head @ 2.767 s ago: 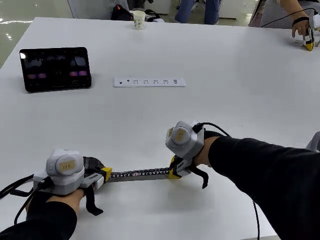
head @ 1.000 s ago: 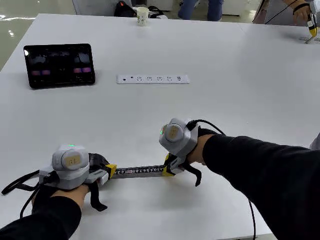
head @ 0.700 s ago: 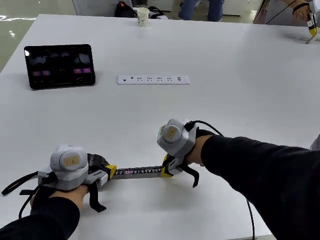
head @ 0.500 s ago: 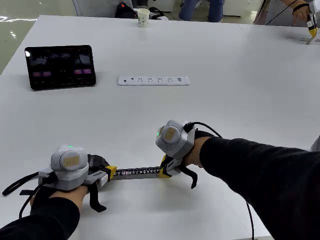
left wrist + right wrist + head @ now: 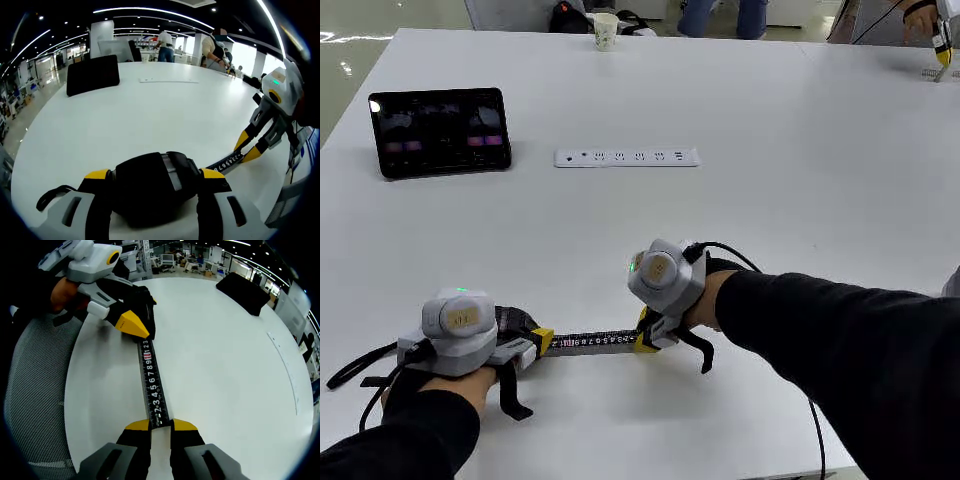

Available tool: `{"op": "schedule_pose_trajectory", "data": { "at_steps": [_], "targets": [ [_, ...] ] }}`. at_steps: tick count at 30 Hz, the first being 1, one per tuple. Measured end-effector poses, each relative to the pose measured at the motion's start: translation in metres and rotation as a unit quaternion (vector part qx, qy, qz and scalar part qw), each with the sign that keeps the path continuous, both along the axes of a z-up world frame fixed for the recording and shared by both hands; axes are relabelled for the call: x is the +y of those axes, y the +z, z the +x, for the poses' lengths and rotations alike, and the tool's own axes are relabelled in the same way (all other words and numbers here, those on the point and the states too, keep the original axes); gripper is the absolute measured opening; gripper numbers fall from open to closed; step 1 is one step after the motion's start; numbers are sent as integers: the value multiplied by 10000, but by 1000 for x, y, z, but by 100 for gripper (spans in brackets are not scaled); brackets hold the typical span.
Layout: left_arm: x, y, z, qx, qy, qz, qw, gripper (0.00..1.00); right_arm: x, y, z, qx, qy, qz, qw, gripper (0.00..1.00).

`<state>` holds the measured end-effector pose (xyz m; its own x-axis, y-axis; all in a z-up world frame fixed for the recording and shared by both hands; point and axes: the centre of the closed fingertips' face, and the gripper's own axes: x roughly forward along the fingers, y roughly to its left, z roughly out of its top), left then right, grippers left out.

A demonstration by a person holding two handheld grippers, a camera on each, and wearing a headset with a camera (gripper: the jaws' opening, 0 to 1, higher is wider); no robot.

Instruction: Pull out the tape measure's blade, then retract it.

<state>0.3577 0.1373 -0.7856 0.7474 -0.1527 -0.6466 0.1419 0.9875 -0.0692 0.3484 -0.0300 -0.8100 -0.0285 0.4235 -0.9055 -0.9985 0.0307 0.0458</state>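
Note:
The black tape measure case (image 5: 155, 182) sits clamped between the yellow-tipped fingers of my left gripper (image 5: 156, 176), low at the table's near left (image 5: 517, 342). Its dark numbered blade (image 5: 151, 385) runs flat over the white table (image 5: 770, 170) to my right gripper (image 5: 160, 426), which is shut on the blade's end. In the head view the blade (image 5: 592, 341) spans the short gap between the left gripper (image 5: 535, 343) and the right gripper (image 5: 645, 342). About 13 centimetres of scale show.
A black tablet (image 5: 438, 131) stands at the back left, and a white power strip (image 5: 627, 157) lies mid-table. A paper cup (image 5: 606, 31) stands at the far edge. Another person's hand (image 5: 923, 18) works at the far right corner. A mesh chair (image 5: 37, 405) is beside the table.
The right gripper has moved left toward the left gripper, and the exposed blade has grown shorter. The left gripper has held its place with the case.

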Motion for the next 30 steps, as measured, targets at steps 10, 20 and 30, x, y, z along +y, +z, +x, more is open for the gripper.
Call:
{"op": "schedule_pose_trajectory", "data": {
  "at_steps": [10,20,30],
  "targets": [
    [1,1,0,-21,-3,-2,10000,65,8,0,0,-9,170,172,9997,11],
    [1,2,0,-8,-26,-2,10000,65,15,1,-1,13,158,288,9995,11],
    [1,2,-1,22,-31,4,10000,65,19,2,-1,30,126,311,9994,10]
  ]
}}
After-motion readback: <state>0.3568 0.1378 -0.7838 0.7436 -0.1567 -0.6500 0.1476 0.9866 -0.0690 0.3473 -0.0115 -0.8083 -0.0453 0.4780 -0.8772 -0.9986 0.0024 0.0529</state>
